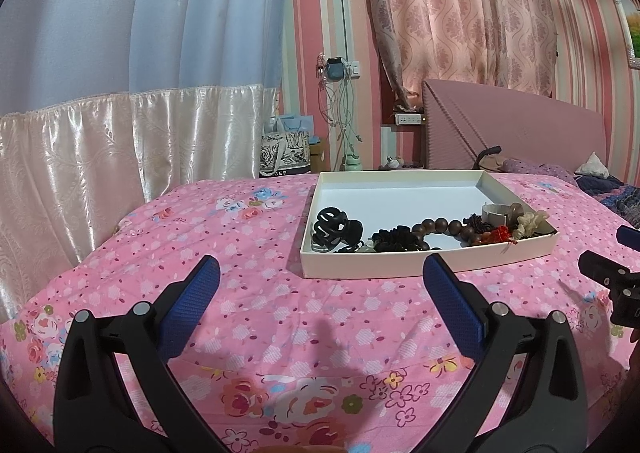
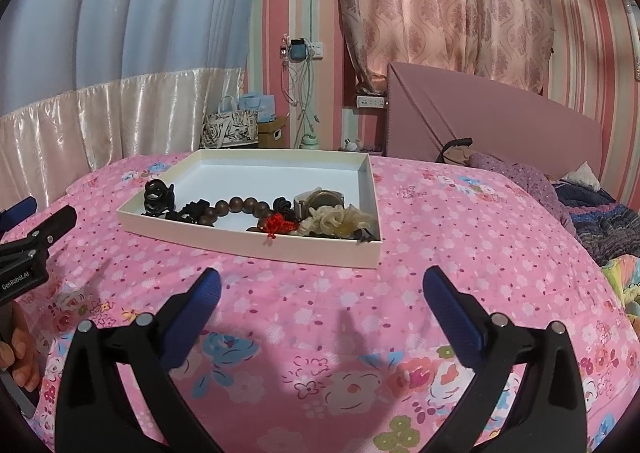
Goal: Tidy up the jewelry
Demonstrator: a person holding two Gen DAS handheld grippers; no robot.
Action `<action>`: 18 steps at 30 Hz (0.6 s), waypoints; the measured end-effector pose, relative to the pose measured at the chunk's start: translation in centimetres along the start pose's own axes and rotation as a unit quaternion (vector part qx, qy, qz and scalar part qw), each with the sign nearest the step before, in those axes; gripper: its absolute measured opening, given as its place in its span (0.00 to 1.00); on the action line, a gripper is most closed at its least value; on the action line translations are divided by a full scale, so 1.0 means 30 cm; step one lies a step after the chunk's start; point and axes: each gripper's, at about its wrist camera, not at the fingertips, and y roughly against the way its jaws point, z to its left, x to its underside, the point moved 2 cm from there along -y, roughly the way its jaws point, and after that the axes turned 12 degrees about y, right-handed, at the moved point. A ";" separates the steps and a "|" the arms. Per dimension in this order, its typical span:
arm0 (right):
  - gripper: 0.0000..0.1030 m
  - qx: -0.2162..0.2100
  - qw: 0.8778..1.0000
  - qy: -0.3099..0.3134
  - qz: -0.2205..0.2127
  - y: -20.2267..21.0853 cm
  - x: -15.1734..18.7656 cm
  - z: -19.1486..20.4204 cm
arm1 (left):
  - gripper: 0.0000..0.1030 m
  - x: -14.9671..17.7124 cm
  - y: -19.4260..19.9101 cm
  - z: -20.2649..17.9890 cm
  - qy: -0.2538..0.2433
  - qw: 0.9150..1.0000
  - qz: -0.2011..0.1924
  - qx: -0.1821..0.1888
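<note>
on my left gripper (image 1: 322,273) i see two black plastic arms, each with round silver pivot pins near the knuckle, ending in blue fingers (image 1: 192,305) with a fine ribbed, woven-looking texture. my right gripper (image 2: 322,283) is built the same: black frame, silver pins, blue textured pads (image 2: 452,313). from the right wrist view the other unit's black body carries small silver screws and white lettering reading genrobot.ai.
</note>
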 end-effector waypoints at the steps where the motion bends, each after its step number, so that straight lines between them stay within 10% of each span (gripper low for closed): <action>1: 0.98 0.000 1.000 0.000 0.000 0.000 0.000 0.000 | 0.97 0.000 0.000 0.000 0.000 1.000 0.000 0.000; 18: 0.98 -0.001 1.000 -0.004 0.001 -0.004 0.000 0.002 | 0.97 0.001 0.006 0.001 0.002 1.000 0.001 0.001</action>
